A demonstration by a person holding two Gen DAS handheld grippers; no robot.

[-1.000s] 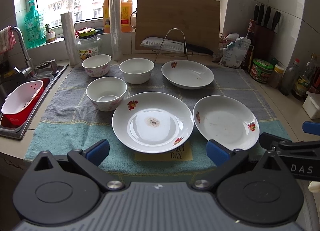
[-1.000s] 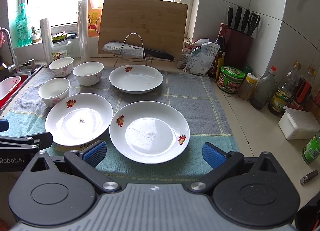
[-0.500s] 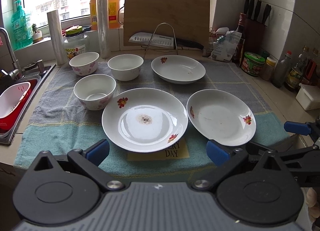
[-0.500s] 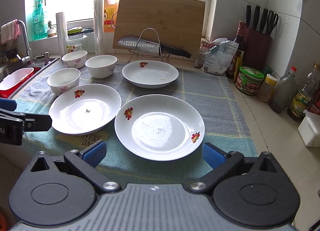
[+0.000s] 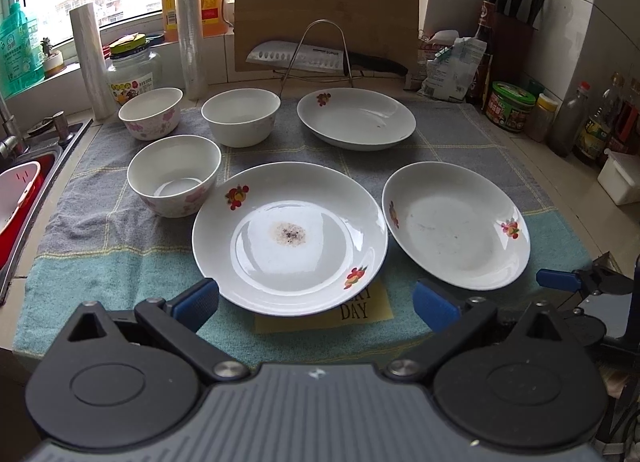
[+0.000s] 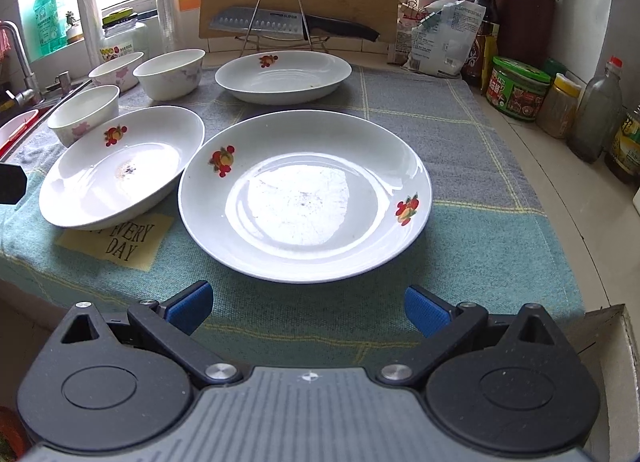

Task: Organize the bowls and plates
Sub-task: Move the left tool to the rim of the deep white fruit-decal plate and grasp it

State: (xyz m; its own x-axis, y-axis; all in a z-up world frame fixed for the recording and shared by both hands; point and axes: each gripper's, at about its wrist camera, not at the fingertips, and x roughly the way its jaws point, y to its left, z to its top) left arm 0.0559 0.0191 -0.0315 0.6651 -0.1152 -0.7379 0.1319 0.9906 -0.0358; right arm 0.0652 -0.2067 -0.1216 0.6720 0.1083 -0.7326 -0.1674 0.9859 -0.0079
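White plates [image 6: 304,197] — red fruit motifs; bowl [image 5: 174,175] — pink flowers; teal-grey towel [image 6: 460,238].

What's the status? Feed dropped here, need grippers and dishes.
Left hand-held gripper open, empty; right hand-held gripper open, empty. Three plates, three bowls unstacked on towel. Nothing blocking.

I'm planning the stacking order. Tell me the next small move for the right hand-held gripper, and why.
Probably ease the right hand-held gripper forward to the near rim of the plate right ahead. Its jaws stand open and empty, just short of that rim, and all three plates lie apart, unstacked, on the towel.
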